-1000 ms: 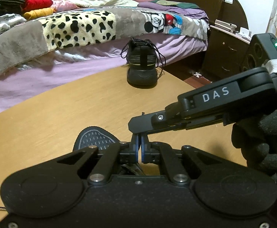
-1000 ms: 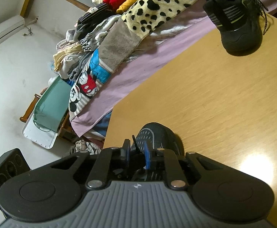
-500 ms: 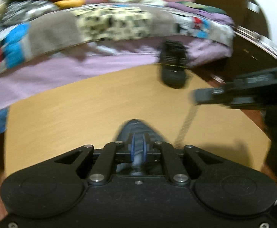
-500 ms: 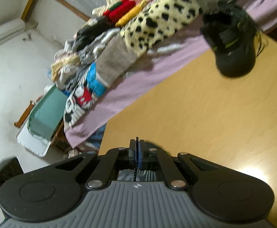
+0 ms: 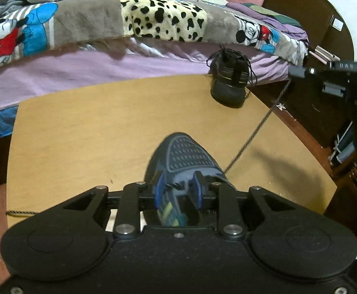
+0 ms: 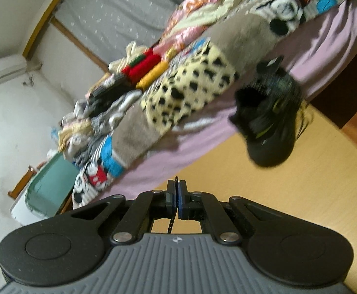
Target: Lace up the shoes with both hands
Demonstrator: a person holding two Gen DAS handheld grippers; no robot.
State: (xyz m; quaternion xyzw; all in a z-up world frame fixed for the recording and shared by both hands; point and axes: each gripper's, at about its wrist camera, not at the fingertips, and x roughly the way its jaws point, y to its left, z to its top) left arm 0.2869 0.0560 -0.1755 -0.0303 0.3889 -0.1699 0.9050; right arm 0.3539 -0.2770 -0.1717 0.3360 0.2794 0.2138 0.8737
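Note:
A dark blue shoe lies toe-away on the wooden table, right under my left gripper. The left gripper is open, its blue pads either side of the shoe's lacing, with a short lace span between them. My right gripper is shut on the speckled black lace. In the left wrist view it sits high at the right, and the lace runs taut from it down to the shoe. The other lace end lies at the table's left edge.
A second black shoe stands at the table's far edge, also in the right wrist view. A bed with a patterned blanket and folded clothes lies beyond. A dark nightstand is at the right.
My left gripper has opened over the shoe. My right gripper shut on the lace and pulled it up and away to the right, drawing it taut.

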